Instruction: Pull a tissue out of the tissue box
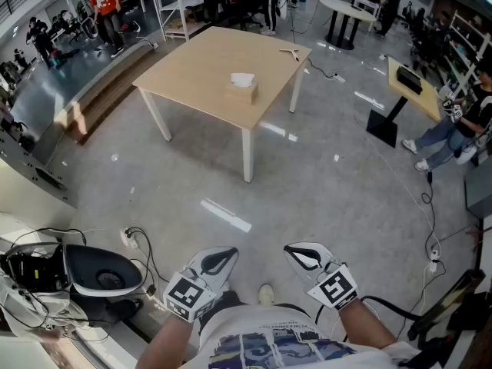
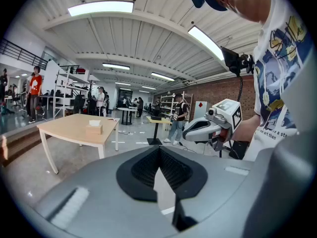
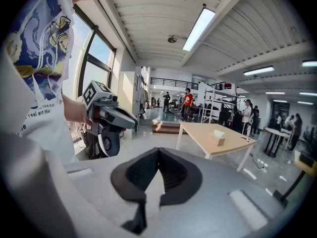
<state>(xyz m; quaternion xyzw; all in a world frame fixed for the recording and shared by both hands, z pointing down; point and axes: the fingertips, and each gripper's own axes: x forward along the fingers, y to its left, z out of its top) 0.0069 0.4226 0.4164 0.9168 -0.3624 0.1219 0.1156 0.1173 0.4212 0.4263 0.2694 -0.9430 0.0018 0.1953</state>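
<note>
I read the left gripper point(image 1: 221, 260) as closed, jaws meeting at the tips with nothing between them. The right gripper point(image 1: 302, 255) is likewise closed and empty. Both are held low and side by side, apart from each other, angled slightly downward over the grey floor point(image 1: 330, 183). The tissue box point(image 1: 242, 91) stands upright on the light wooden table point(image 1: 192, 68), roughly mid-surface, with a white tissue point(image 1: 242, 78) protruding from its top. I note that the table is well apart from both grippers, straight ahead across the floor.
</note>
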